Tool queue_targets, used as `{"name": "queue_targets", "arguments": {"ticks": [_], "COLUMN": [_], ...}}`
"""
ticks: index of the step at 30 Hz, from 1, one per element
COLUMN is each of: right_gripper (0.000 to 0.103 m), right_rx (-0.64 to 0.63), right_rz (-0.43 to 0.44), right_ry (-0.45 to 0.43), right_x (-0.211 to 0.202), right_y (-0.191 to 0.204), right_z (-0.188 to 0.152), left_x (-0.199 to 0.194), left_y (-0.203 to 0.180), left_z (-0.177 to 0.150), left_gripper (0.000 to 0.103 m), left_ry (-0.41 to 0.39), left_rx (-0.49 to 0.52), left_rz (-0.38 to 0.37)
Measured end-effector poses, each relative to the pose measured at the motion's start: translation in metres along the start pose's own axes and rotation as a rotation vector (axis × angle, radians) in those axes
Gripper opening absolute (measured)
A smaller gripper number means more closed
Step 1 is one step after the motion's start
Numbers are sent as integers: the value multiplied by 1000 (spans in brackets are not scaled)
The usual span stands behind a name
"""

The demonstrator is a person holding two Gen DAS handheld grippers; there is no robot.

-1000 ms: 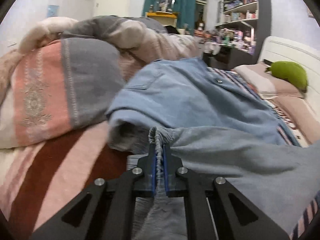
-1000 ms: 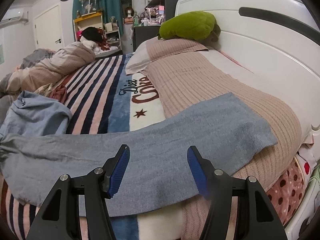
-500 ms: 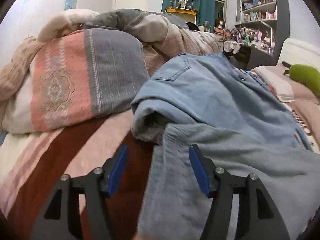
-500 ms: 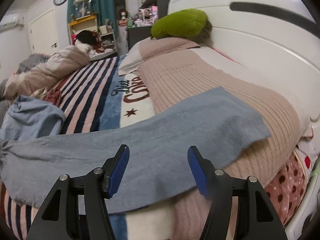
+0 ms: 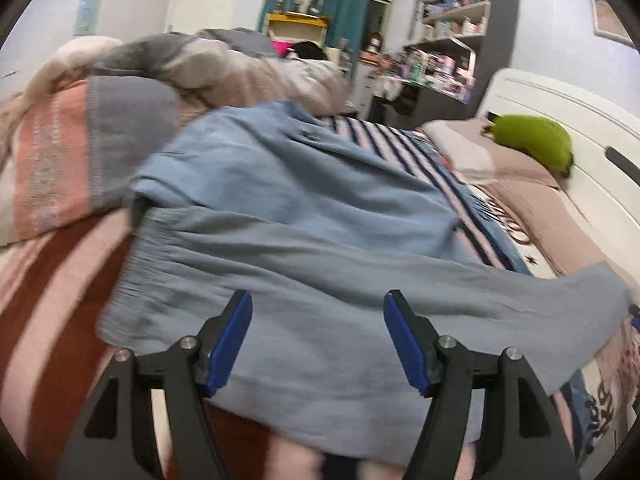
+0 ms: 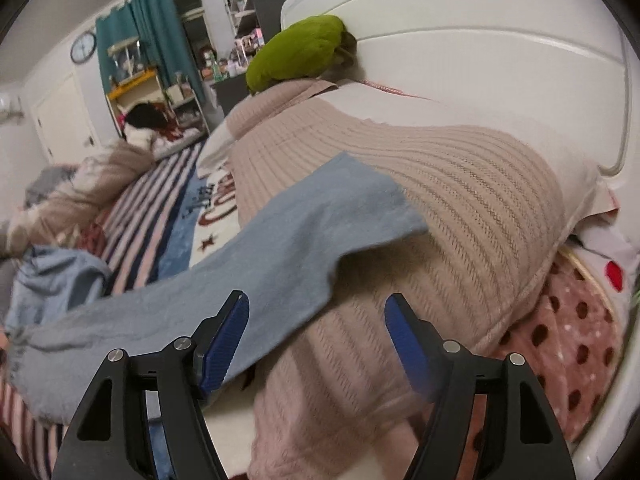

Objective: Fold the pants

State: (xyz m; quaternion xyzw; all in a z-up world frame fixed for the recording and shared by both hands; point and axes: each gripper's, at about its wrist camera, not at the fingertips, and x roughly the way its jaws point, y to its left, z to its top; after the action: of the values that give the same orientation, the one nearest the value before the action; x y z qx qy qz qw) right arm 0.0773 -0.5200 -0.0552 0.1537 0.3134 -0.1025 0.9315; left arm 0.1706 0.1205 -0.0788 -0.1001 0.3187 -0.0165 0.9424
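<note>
Grey-blue pants (image 5: 320, 300) lie stretched flat across the bed, the gathered waistband (image 5: 136, 264) at the left and the leg end (image 6: 352, 208) on a beige knit pillow (image 6: 460, 208). My left gripper (image 5: 318, 336) is open and empty, hovering over the waist part of the pants. My right gripper (image 6: 316, 336) is open and empty above the pillow, just right of the leg's lower edge. The pants also show in the right wrist view (image 6: 240, 272).
A light blue denim garment (image 5: 288, 184) lies bunched behind the pants. Folded quilts (image 5: 100, 132) pile at the left. A green plush (image 6: 300, 52) sits by the white headboard (image 6: 500, 60). A striped blanket (image 6: 160, 208) covers the bed.
My left gripper let go of the waistband, opened and swung right over the pants. My right gripper stayed open and moved right toward the pillow and leg end.
</note>
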Motion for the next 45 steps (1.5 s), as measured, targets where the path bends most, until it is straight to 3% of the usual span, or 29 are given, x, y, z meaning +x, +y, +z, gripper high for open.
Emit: {"name": "queue_targets", "arguments": {"ticks": [6, 11, 13, 15, 17, 20, 25, 37, 45], "right_gripper": [67, 66, 58, 41, 30, 14, 9, 6, 5], "right_rx": [-24, 57, 58, 48, 43, 49, 45, -104, -228], "right_rz": [100, 181, 171, 138, 121, 142, 155, 268, 378], "right_ry": [-52, -94, -106, -114, -113, -106, -101, -100, -13], "right_x": [14, 32, 36, 40, 43, 44, 38, 9, 18], "right_y": [-11, -19, -19, -18, -18, -18, -8, 91, 182], "right_z": [13, 25, 29, 33, 35, 38, 45, 55, 29], "left_x": [13, 20, 18, 16, 14, 12, 13, -7, -26], "left_y": [-61, -91, -98, -101, -101, -97, -83, -36, -6], "left_z": [-6, -8, -7, -7, -8, -11, -21, -39, -47], "left_gripper": [64, 64, 64, 64, 64, 64, 64, 64, 64], "left_ry": [32, 41, 32, 25, 22, 24, 27, -24, -68], "left_rx": [-29, -54, -55, -52, -49, -43, -46, -107, -141], "left_rz": [-143, -216, -230, -234, -227, -215, -180, -174, -170]}}
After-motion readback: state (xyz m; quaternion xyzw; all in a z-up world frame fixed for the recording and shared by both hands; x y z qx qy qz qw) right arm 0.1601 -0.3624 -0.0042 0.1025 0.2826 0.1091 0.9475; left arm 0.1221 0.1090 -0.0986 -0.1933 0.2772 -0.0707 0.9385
